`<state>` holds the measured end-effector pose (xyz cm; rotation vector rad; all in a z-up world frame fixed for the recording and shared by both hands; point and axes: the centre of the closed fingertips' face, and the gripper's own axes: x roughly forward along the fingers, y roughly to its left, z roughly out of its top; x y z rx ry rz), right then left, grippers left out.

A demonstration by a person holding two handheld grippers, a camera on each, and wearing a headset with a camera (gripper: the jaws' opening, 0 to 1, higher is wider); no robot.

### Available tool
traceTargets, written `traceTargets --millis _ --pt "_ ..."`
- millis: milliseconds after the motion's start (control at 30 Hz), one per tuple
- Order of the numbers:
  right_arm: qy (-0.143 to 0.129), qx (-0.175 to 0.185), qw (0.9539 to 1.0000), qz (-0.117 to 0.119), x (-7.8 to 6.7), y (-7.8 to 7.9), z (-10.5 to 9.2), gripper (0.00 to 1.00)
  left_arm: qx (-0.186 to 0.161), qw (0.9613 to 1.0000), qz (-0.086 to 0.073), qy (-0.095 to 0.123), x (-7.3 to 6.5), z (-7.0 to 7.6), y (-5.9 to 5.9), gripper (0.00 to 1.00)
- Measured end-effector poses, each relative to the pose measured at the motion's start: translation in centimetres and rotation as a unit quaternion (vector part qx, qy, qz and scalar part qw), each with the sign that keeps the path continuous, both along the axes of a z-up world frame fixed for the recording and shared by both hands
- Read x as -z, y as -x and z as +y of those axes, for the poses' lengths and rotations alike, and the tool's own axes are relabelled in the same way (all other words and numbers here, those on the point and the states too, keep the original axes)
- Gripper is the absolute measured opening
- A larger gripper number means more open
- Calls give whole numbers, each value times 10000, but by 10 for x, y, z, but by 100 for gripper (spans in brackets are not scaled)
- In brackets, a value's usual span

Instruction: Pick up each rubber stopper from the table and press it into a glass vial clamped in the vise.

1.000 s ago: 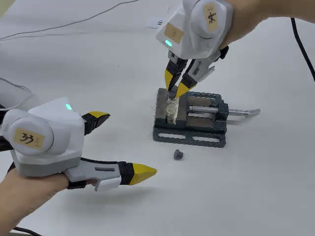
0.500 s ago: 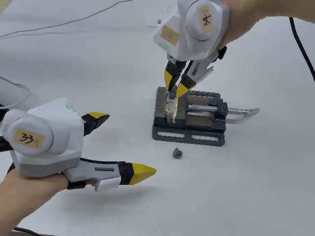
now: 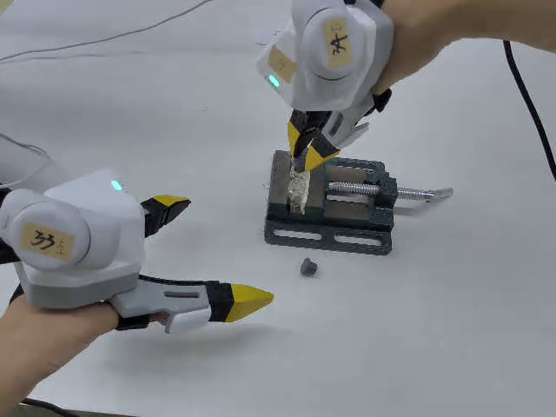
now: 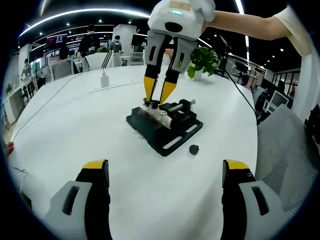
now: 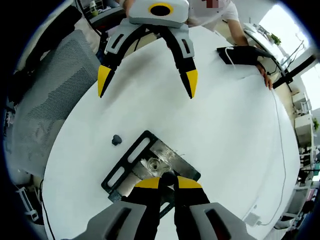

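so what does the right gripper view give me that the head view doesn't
Right gripper view: a top-down look into an open vial mouth beside the held stopper, plus a mesh chair. Head view: the screw handle and the labelled body of the right gripper. Both: the vise, the loose stopper on the table, and the open left gripper.

The left gripper (image 3: 215,252) and right gripper (image 3: 306,161) look alike. Each has a rounded, pale grey-white housing (image 3: 95,234) with a small green light (image 3: 115,184), and two curved jaws that run from grey through black to pointed yellow tips. A tan sticker (image 3: 43,241) with handwritten black marks sits on each round end cap, the left one starting "33". The right housing carries a second sticker (image 3: 281,62) on its side. The person wears a white short sleeve (image 4: 296,22).
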<state>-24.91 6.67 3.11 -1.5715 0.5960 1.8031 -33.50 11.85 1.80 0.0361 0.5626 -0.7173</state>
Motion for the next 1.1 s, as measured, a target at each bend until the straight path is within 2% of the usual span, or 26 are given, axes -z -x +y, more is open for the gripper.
traceTargets --millis 67,167,233,333,433,833,1000,1100 --pt "0 374 9993 45 0 1 0 3 1 10000 -16 7 -1 -1 -1 93" --pt "-54 644 9978 137 0 -2 5 3 4 10000 -32 16 -2 -2 -2 93" --pt "-97 963 9950 232 1 -2 4 3 9 10000 -36 20 -2 -3 -3 93" --pt "-115 1081 9936 303 0 -2 4 4 10 10000 -42 26 -3 -3 -3 93" --pt "-110 1054 9939 315 0 2 2 4 11 10000 -39 19 -3 -3 -2 93" --pt "-237 805 9954 455 -1 -1 2 6 -29 10000 -21 5 -4 -1 1 93" --pt "-262 582 9973 367 -1 1 1 6 -11 10000 -18 8 -4 -3 1 92" --pt "-281 604 9971 369 -1 1 1 7 3 10000 -20 12 -4 -4 0 92"
